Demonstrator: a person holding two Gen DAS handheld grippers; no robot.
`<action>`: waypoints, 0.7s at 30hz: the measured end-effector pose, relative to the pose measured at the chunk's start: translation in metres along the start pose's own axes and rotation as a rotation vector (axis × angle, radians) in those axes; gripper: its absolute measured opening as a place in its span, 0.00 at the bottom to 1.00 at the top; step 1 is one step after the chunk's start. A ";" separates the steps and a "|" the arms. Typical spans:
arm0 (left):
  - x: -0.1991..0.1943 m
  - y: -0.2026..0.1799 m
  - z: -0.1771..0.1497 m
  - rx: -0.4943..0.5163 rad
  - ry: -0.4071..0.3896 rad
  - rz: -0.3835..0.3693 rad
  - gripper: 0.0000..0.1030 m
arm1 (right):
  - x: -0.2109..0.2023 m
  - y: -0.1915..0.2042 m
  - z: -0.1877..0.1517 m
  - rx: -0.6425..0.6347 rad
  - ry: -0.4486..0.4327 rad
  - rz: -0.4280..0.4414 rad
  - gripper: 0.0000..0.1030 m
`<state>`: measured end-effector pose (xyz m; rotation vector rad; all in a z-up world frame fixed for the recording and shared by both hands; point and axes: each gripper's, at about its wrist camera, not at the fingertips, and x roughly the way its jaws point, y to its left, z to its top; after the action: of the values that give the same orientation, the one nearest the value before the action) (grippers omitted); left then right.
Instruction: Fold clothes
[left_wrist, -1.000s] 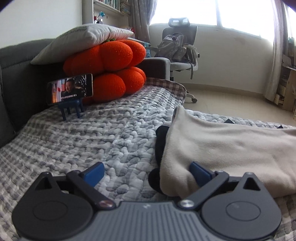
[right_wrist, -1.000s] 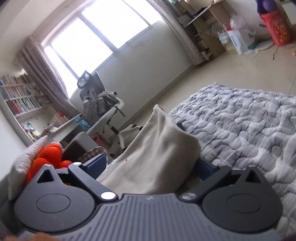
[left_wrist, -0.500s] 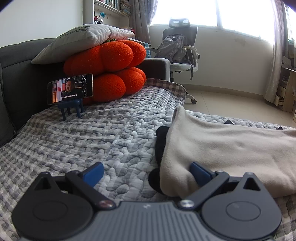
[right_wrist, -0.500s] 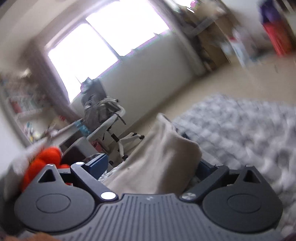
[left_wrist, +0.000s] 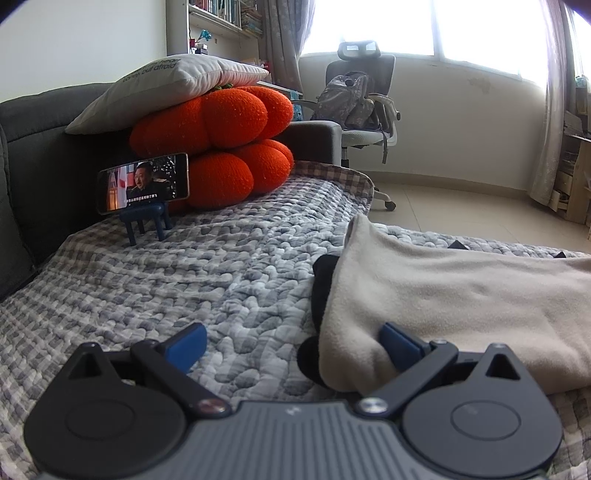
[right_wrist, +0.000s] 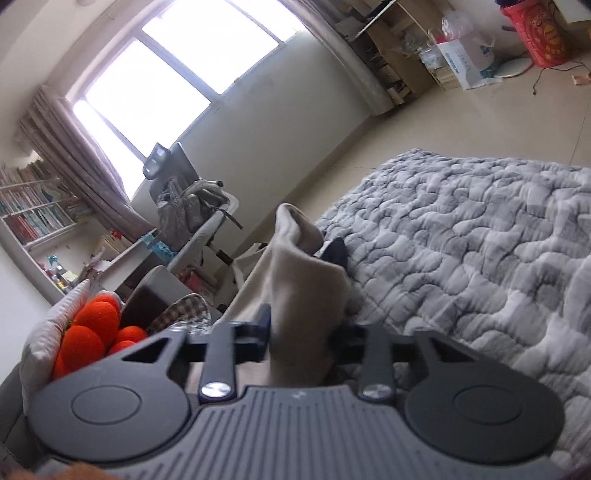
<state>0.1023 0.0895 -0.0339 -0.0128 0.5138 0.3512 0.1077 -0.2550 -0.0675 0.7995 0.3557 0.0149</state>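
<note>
Two blue-padded grippers are busy: right gripper (right_wrist: 299, 332) is being closed on the beige fleece garment (right_wrist: 306, 295), left gripper (left_wrist: 295, 345) is kept wide over its corner.

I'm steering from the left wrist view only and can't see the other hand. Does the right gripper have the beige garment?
Observer: Yes. The right gripper is closing its jaws, with a bunch of the beige garment between them.
Operator: Is the cloth lying flat there?
Observer: No. That end stands up in a peak above the gripper.
Operator: What lies beyond it on that side?
Observer: In the right wrist view, only the grey quilt shows to the right of the garment, with bare floor past its edge.
</note>
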 end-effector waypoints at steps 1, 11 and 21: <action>0.000 0.000 0.000 0.000 -0.001 0.000 0.98 | 0.000 0.001 -0.001 -0.002 0.000 0.001 0.28; 0.001 0.000 0.003 0.011 0.009 0.000 0.98 | -0.005 0.002 -0.006 -0.030 -0.041 0.018 0.24; -0.045 -0.056 0.059 0.160 -0.064 -0.101 0.96 | -0.005 0.004 -0.009 -0.048 -0.068 0.031 0.24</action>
<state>0.1132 0.0279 0.0351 0.1263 0.4748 0.2100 0.1002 -0.2466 -0.0688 0.7559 0.2776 0.0250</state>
